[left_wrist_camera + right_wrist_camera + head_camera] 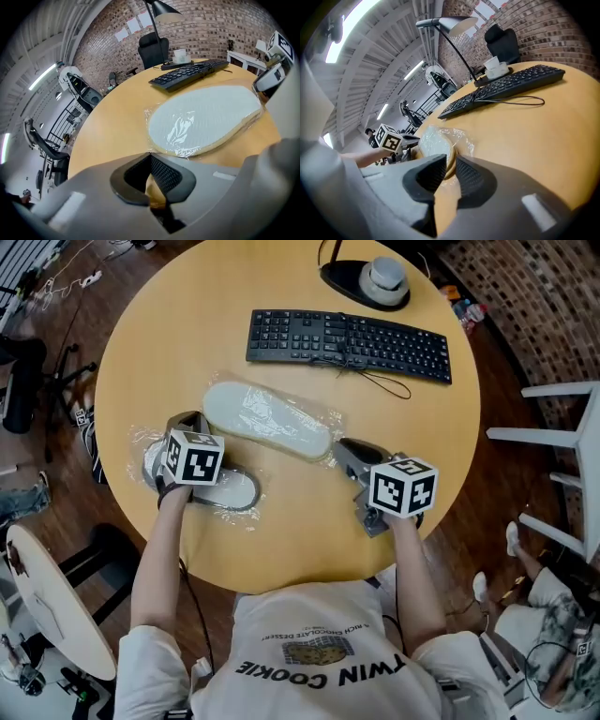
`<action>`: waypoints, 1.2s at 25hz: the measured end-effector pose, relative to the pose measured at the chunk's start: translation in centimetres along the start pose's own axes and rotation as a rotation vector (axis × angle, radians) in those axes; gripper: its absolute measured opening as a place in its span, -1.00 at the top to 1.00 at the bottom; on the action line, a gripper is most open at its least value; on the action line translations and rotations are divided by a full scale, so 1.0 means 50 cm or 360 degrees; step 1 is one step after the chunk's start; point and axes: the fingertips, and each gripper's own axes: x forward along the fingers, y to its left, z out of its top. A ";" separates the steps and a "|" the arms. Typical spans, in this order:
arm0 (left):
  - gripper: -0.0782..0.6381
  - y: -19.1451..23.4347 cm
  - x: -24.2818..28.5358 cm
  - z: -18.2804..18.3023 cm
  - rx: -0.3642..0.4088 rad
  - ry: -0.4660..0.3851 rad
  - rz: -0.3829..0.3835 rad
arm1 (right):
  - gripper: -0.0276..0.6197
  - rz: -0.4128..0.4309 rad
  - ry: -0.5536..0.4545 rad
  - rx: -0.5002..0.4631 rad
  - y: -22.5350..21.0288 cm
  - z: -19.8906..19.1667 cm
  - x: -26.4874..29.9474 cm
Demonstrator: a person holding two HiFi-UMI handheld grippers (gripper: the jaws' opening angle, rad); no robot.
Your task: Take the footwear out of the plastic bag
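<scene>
— While the left tongs [150, 157] hover over the near slipper [230, 491], are they holding any of its plastic bag [141, 442]?
— Their tips meet, closed. I can't see film caught between them. That slipper lies wrapped on the table [309, 531].
— And further right?
— The other slipper [267, 420] lies mid-table, also bagged. The right tongs [451, 161] pinch its near end, film and all.
— So a pull there drags shoe and bag together?
— Likely. Nothing pins the bag's far end, so everything could slide toward the table's edge, or the thin film could tear instead of slipping off.
</scene>
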 end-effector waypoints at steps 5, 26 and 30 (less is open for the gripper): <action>0.78 0.000 0.003 0.000 0.0010 0.0011 0.0007 | 0.76 0.0006 0.0064 -0.0007 -0.013 -0.015 -0.001; 0.78 -0.001 0.003 0.001 0.0011 0.0000 0.0011 | 0.76 -0.0007 0.0261 -0.0041 -0.015 -0.016 0.031; 0.78 -0.002 0.003 0.000 0.0008 -0.0004 0.0010 | 0.73 0.0038 0.0272 0.0092 -0.017 -0.016 0.027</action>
